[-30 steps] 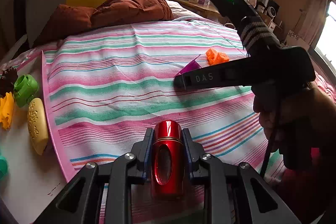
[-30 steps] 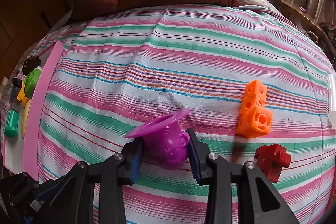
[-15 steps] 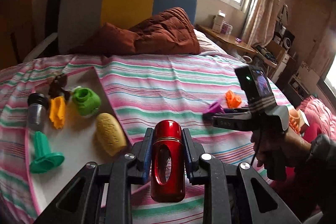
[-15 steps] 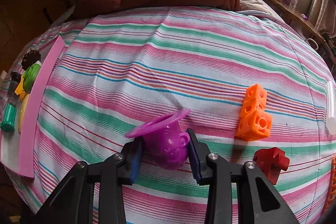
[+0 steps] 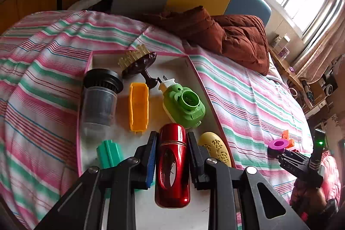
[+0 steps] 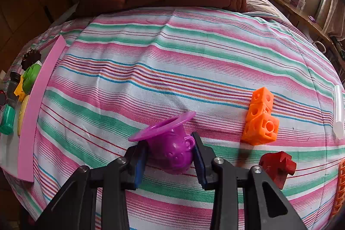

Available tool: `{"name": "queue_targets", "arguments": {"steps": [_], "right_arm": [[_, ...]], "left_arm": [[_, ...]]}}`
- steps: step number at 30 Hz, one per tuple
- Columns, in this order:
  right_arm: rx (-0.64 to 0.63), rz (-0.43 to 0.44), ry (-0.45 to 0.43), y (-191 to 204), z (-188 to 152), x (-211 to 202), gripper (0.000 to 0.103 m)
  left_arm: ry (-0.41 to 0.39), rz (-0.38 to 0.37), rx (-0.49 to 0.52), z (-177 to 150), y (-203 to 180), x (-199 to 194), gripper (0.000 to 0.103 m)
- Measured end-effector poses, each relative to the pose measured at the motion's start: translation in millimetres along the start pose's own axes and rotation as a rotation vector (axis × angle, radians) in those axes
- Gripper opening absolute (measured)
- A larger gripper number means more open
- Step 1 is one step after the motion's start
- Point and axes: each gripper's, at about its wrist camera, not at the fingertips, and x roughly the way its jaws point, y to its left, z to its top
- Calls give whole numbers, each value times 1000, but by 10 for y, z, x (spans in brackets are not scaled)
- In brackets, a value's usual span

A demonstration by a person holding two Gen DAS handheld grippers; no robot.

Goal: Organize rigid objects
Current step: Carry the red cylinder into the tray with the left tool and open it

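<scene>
Clamping a red metallic cylinder [image 5: 172, 165], the left claw [image 5: 171, 162] hangs over the pink-edged tray [image 5: 86, 70], green plug toy [image 5: 183, 105] and orange trough [image 5: 138, 108] just beyond; far right on the striped bed [image 6: 172, 57], the right claw [image 6: 170, 154] pinches a purple cup [image 6: 172, 150], orange blocks [image 6: 261, 120] beside it

Left gripper [image 5: 171, 163] and right gripper [image 6: 170, 156] both clamped, angled downward.

Right gripper [image 6: 170, 156] clamps purple mould [image 6: 170, 143] (rim tilted) over bedspread [image 6: 172, 61].
</scene>
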Motion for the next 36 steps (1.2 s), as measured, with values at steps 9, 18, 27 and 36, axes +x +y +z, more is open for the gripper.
{"name": "queue_targets", "arguments": {"steps": [9,18,27,36], "right_arm": [[-4,-2,1,5,10,4,38],[-25,-17,-3,21,2,1,38],[-52,-37,-28,67,-28,-7,38],[-67,-44,-47,84,-25,6,38]], "left_arm": [[41,33,-36,97,36,280,31],[-89,148,92,-134,-128,-235,43],[-179,161,188,-443,-332,-731,45],[-214,196,239,-651,-410,-962,45]]}}
